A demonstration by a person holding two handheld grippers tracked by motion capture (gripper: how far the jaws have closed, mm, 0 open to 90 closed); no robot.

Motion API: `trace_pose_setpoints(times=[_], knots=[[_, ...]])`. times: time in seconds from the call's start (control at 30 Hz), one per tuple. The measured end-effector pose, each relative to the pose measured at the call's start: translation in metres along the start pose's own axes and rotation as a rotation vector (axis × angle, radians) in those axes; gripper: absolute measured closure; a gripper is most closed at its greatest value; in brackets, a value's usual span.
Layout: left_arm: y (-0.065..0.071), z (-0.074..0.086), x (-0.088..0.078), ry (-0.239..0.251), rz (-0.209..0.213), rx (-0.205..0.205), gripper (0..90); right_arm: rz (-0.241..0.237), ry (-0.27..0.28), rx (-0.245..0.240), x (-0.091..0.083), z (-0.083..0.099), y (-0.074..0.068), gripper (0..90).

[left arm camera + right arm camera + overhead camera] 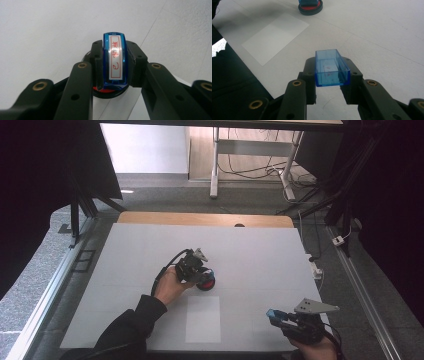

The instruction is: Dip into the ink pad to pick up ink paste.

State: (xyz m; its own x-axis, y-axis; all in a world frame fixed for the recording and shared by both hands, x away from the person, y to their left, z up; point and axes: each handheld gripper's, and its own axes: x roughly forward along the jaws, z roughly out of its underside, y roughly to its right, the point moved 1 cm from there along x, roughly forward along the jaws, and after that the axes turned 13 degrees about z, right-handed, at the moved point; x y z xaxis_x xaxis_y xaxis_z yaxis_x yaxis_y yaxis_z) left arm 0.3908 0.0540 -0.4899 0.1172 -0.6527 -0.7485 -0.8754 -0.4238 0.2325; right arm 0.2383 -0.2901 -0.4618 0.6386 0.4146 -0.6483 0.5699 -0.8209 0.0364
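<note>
My left gripper (202, 272) (115, 62) is shut on a blue stamp (115, 61) with a white label in red print, and it presses the stamp down onto a round red ink pad (205, 283) (110, 91) (310, 7) in a black case near the table's middle. At the near right corner, my right gripper (276, 316) (332, 70) is shut on the stamp's clear blue cap (273, 314) (331, 67), held hollow side up just above the table.
A white sheet of paper (203, 318) (274, 37) lies flat on the white tabletop (250, 255), just in front of the ink pad. A person's dark sleeve (127, 330) reaches in from the bottom left. Beyond the table's far edge stand desk legs and cables.
</note>
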Motion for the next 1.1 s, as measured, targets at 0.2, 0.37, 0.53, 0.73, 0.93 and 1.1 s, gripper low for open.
trace_pose_setpoints(times=[0.2,0.37,0.53,0.73,0.93,1.1], knots=[[0.002,0.0,-0.009,0.04,0.019,0.013,70.0,-0.002,-0.001,-0.001,0.0,0.0,0.0,68.5],[0.008,-0.002,-0.015,0.058,0.042,0.022,70.0,0.004,-0.001,-0.005,0.0,0.0,-0.001,68.5],[0.015,0.0,-0.02,0.07,0.057,0.029,70.0,0.01,0.003,0.009,-0.001,0.001,0.0,68.5],[0.019,0.003,-0.028,0.093,0.081,0.037,70.0,0.005,0.0,0.007,-0.002,0.001,-0.001,68.5],[0.021,0.005,-0.032,0.107,0.102,0.031,70.0,0.004,0.0,0.007,-0.002,0.001,-0.001,68.5],[0.024,0.008,-0.037,0.123,0.126,0.029,70.0,-0.003,0.003,0.009,-0.002,0.001,-0.001,68.5]])
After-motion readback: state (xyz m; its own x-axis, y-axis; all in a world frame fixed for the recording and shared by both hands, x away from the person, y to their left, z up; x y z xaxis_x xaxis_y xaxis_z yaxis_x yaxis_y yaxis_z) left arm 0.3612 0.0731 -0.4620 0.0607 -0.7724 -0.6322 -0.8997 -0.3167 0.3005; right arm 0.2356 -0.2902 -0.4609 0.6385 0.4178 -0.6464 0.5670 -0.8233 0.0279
